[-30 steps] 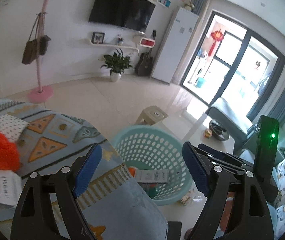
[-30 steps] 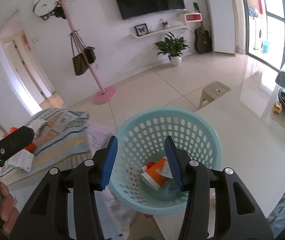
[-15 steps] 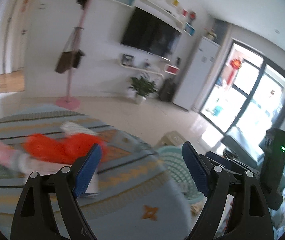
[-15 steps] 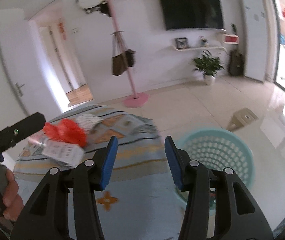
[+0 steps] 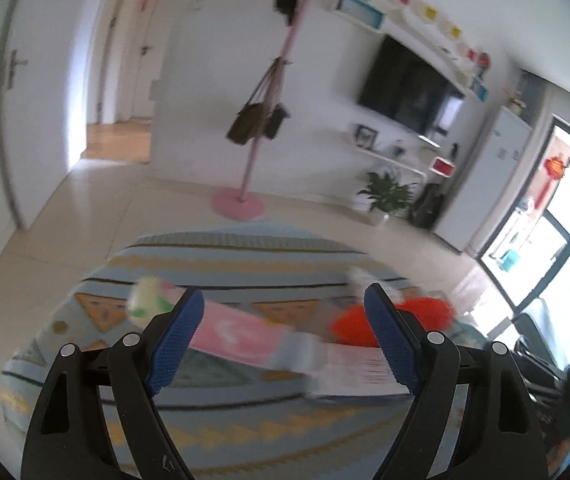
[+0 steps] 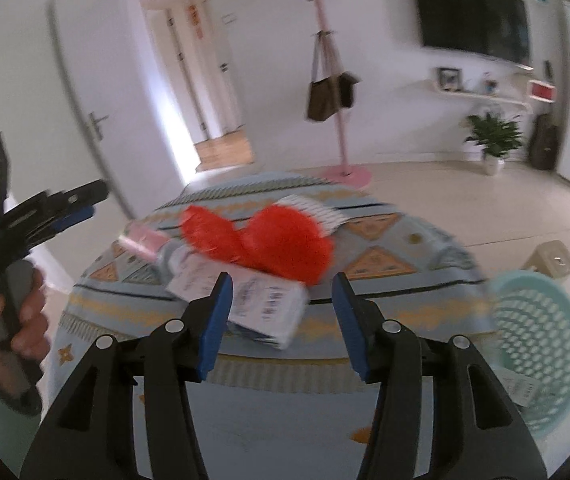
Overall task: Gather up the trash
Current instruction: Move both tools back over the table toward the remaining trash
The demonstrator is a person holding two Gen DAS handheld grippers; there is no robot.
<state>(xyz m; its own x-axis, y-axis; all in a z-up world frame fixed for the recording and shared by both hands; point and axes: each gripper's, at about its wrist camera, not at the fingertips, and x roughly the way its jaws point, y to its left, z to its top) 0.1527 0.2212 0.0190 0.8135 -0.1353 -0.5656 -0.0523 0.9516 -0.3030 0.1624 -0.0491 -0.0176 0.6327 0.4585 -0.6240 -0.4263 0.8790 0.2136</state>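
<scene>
spreading across the lower half of both views, a desk (image 6: 385, 308) draped in a pale blue patterned cloth carries the remaining trash, with cream floor tiles (image 5: 97, 196) and a white wall bearing a dark television (image 6: 471, 16) behind it. just beside the desk's right edge in the right wrist view stands a mint perforated laundry basket (image 6: 541, 344), with a scrap of printed paper showing inside it. on the cloth, a crumpled orange plastic bag (image 6: 285, 240) lies near the middle, touching a white printed packet (image 6: 261, 300) in front of it and a pale dotted wrapper (image 6: 317, 210) behind it. a pink packet (image 5: 241, 330) lies to the left of the bag, blurred, and a small round white-and-green item (image 5: 147, 302) sits at its far end; what it is cannot be made out. the left hand-held gripper (image 5: 281, 340) hovers over the pink packet with its blue pads spread wide and nothing between them. the right hand-held gripper (image 6: 281, 320) points at the white packet, its jaws partway apart and opening, nothing pinched. a hand (image 6: 13, 320) in a green sleeve grips the left tool's handle.
</scene>
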